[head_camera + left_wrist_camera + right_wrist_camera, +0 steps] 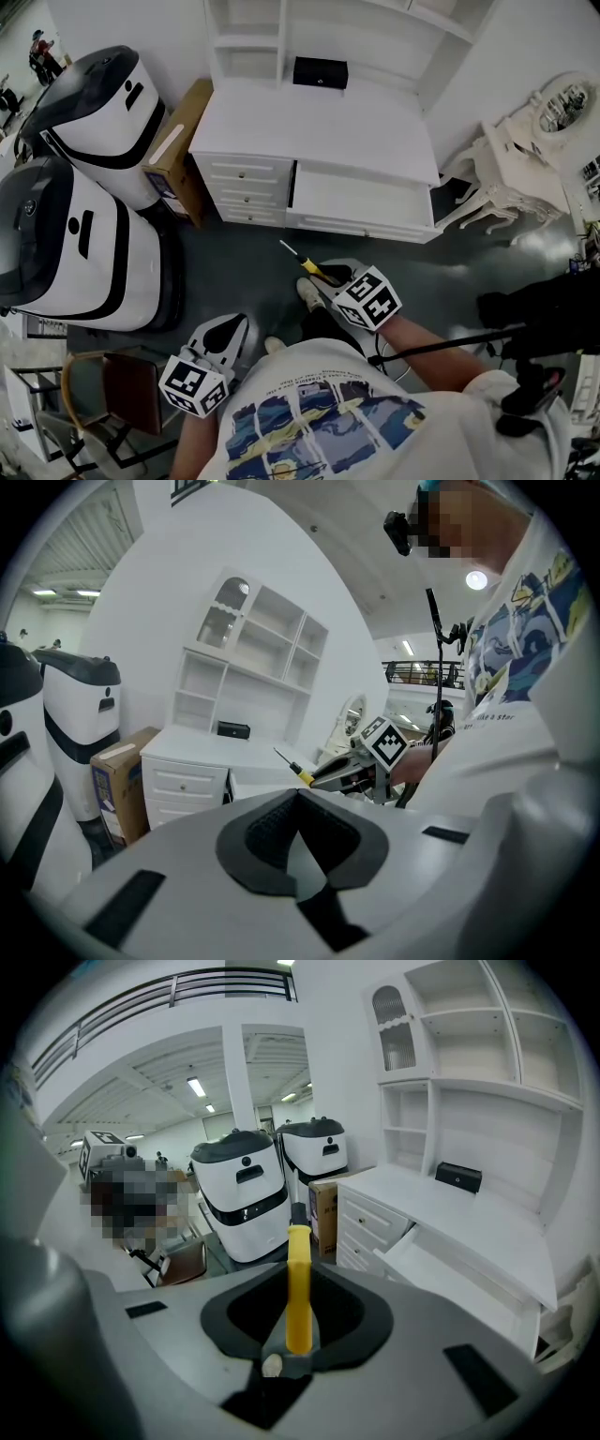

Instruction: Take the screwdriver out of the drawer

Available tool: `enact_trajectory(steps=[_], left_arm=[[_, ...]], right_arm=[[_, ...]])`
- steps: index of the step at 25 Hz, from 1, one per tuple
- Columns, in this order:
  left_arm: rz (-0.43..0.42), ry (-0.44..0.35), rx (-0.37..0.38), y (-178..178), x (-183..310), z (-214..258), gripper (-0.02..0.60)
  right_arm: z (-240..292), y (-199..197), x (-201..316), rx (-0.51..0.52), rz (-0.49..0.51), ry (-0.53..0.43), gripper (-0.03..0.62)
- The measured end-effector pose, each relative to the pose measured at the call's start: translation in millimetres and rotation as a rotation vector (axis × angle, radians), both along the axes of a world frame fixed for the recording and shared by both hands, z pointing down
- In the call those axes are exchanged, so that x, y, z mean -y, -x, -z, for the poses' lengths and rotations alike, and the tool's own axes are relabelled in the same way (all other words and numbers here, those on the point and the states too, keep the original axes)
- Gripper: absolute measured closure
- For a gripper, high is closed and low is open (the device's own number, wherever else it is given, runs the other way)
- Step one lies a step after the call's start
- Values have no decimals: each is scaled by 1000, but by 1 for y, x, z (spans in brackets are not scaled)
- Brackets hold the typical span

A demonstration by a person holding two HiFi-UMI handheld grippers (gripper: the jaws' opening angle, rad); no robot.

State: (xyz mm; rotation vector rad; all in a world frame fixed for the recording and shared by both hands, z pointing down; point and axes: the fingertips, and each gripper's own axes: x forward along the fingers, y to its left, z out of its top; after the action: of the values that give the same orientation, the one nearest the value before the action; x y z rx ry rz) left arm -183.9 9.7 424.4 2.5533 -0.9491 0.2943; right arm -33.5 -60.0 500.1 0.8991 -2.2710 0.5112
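Before one open drawer (361, 199), the right tool (325, 277) clamps one yellow-handled screwdriver (302, 257).

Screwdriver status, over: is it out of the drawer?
Right gripper shut on yellow-handled screwdriver, clear of open white drawer. Left gripper shut, empty. Nothing in the way.

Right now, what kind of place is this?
Probably a big hall or lab staged like a room: a white desk with an open drawer, two large white-and-black machines beside it, and a railed balcony overhead.
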Motion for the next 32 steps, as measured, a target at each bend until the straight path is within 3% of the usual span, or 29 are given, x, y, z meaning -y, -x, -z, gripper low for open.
enact_trajectory(steps=[14,32], left_arm=[[11,7,-1,11,2,-7,568],[-20,15,12,-2,9,-10,569]], right_arm=[[-8,16,1,-7,24,3,502],[-15,3,8,-6,16,12,502]])
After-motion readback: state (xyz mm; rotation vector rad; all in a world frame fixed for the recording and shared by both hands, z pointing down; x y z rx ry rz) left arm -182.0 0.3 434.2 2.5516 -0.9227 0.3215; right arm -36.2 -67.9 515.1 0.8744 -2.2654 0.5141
